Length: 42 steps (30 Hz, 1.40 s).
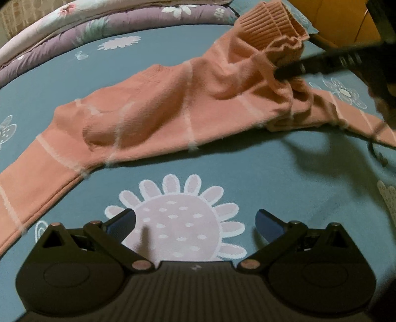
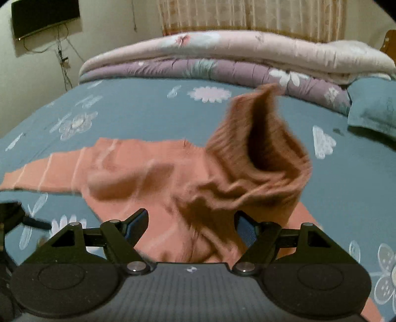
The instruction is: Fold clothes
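Left wrist view
- Left gripper [image 1: 195, 223]: I see my jaws standing wide apart over the bed sheet [image 1: 222, 163], nothing between them, only a big printed flower under the gap.
- Sweater [image 1: 153, 116]: the peach sweater with pale stripes lies spread across the sheet ahead of me, one sleeve running off to the lower left edge, another to the right.
- Collar [image 1: 269, 29]: the ribbed collar end is raised off the sheet at the upper right, bunched and standing up.
- Right gripper [image 1: 292, 70]: I see one dark finger of it reaching in from the right, its tip against the bunched cloth just below the collar; from here I cannot tell how its jaws stand.
- Quilts [image 1: 81, 27]: folded quilts, purple and cream, lie stacked along the far edge of the bed.

Right wrist view
- Right gripper [image 2: 191, 226]: my jaws stand well apart, with sweater cloth lying in the gap between them; the pads do not press on it.
- Sweater [image 2: 138, 171]: it lies on the blue sheet straight ahead, one sleeve stretched flat to the left.
- Collar [image 2: 259, 153]: the ribbed tube stands up and blurred just beyond my right finger.
- Pillow [image 2: 373, 106]: a blue pillow sits at the far right, beside the quilts.
- Screen [image 2: 44, 17]: a dark screen hangs on the wall at upper left.
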Motion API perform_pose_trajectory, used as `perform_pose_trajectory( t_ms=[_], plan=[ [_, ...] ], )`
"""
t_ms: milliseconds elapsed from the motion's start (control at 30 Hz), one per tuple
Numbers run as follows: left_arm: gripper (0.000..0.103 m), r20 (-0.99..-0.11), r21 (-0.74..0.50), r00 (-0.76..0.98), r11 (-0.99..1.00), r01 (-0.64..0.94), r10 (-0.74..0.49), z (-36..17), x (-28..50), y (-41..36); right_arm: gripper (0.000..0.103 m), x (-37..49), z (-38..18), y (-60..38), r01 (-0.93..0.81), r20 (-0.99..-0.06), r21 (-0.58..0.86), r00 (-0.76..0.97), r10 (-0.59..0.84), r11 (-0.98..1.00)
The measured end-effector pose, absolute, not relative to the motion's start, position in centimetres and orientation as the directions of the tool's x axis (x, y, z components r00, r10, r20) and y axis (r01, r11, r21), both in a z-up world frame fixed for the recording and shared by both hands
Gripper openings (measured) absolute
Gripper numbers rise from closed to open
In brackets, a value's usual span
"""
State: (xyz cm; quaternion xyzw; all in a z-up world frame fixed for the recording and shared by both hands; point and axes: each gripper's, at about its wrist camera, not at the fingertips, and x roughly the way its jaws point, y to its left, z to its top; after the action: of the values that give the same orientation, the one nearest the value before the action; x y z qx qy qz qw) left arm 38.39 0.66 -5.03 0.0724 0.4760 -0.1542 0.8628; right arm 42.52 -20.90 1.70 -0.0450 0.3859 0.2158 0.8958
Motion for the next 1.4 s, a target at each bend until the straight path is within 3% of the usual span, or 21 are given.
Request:
perform_pose_trajectory(
  t_ms=[333,767,1033,1100,1167,1267,1400],
  plan=[
    [0.101,-0.791,-0.027,0.544,0.905,0.425,-0.279,-4.3,41.2,-1.5,0.079,39.2,0.7,-23.3,-0.335,-0.718,0.089,0.631,0.293,0.938],
    [0.094,-0.716,0.153,0.572,0.709,0.688,-0.4,-3.5,44.9,-10.4,0.078,37.0,-1.9,-28.2,-0.169,-0.76,0.118,0.618,0.199,0.978],
    [0.09,-0.702,0.203,0.606,0.709,0.675,-0.375,-3.5,47.5,-11.8,0.078,36.9,-3.6,-29.9,-0.117,-0.767,0.15,0.613,0.191,0.982],
    [0.084,-0.699,0.199,0.614,0.725,0.659,-0.367,-3.2,48.0,-11.4,0.078,37.1,-3.9,-30.2,-0.113,-0.768,0.157,0.611,0.194,0.981],
    [0.061,-0.709,0.195,0.607,0.726,0.659,-0.36,-3.3,48.6,-11.6,0.079,37.3,-4.3,-30.3,-0.112,-0.77,0.161,0.607,0.196,0.981],
    [0.041,-0.712,0.195,0.597,0.712,0.674,-0.37,-3.5,48.7,-12.1,0.079,37.4,-4.6,-30.1,-0.116,-0.773,0.152,0.604,0.192,0.981],
    [0.037,-0.709,0.206,0.591,0.69,0.694,-0.384,-3.9,48.6,-13.5,0.08,37.6,-4.8,-30.0,-0.117,-0.771,0.152,0.607,0.191,0.981]
  ],
)
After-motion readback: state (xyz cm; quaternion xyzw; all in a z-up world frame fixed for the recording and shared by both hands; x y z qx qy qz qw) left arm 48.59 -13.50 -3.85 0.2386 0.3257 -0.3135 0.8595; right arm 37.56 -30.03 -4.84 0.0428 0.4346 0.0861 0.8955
